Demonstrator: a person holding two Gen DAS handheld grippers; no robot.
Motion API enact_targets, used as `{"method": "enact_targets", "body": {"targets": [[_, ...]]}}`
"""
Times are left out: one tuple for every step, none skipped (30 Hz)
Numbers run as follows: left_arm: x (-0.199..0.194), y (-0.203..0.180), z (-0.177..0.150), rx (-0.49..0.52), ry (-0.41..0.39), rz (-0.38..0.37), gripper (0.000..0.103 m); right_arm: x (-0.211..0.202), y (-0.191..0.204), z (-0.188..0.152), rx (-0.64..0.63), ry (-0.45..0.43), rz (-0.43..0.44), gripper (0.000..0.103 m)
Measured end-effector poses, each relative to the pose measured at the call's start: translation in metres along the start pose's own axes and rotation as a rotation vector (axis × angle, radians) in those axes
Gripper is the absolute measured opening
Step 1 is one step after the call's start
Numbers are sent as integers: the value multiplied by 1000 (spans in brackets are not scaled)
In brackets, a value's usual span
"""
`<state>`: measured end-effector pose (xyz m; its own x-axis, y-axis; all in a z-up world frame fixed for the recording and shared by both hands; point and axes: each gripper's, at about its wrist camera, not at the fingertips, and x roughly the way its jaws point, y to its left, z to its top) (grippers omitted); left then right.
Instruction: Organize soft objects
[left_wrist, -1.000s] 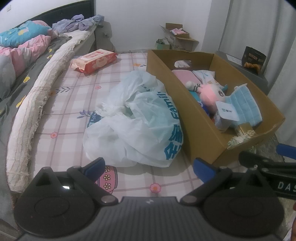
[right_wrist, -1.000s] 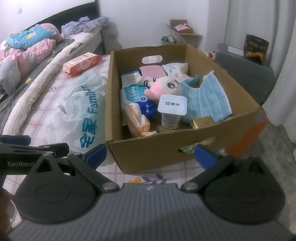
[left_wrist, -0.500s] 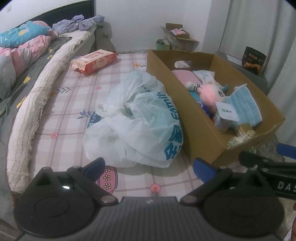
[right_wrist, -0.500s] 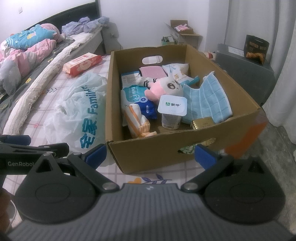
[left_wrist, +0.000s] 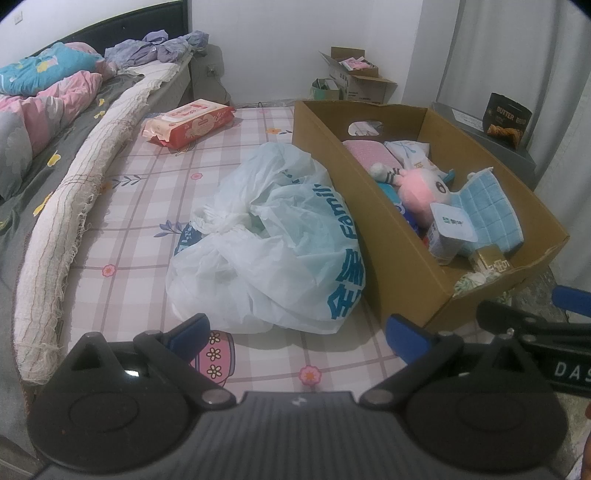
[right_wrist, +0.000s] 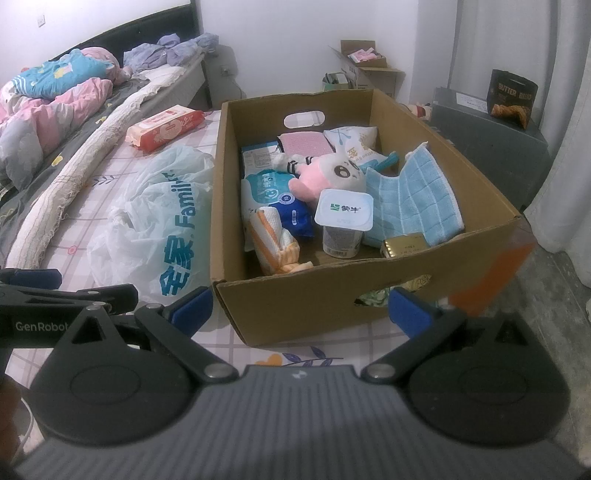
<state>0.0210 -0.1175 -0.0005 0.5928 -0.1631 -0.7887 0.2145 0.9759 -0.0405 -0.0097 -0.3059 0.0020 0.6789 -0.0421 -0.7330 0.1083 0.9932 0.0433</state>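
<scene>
Just beside cardboard box (right_wrist: 295, 306), plastic bag (right_wrist: 162, 221).

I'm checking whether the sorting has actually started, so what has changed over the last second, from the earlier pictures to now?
Nothing has visibly changed. Both hand-held grippers, left and right, remain open and empty, short of the cardboard box. The pink plush toy, blue cloth, yogurt cup and white plastic bag lie as before.
</scene>
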Motion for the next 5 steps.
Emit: {"method": "enact_targets", "body": {"targets": [[0, 0, 0, 0, -1, 0, 102, 0, 0, 0, -1, 0, 0, 102], [0, 0, 0, 1, 0, -1, 102, 0, 0, 0, -1, 0, 0, 102], [0, 0, 0, 1, 1, -1, 102, 0, 0, 0, -1, 0, 0, 102], [0, 0, 0, 0, 2, -1, 102, 0, 0, 0, 0, 0, 0, 102], [0, -1, 0, 0, 0, 0, 102, 0, 0, 0, 0, 0, 0, 102]]}}
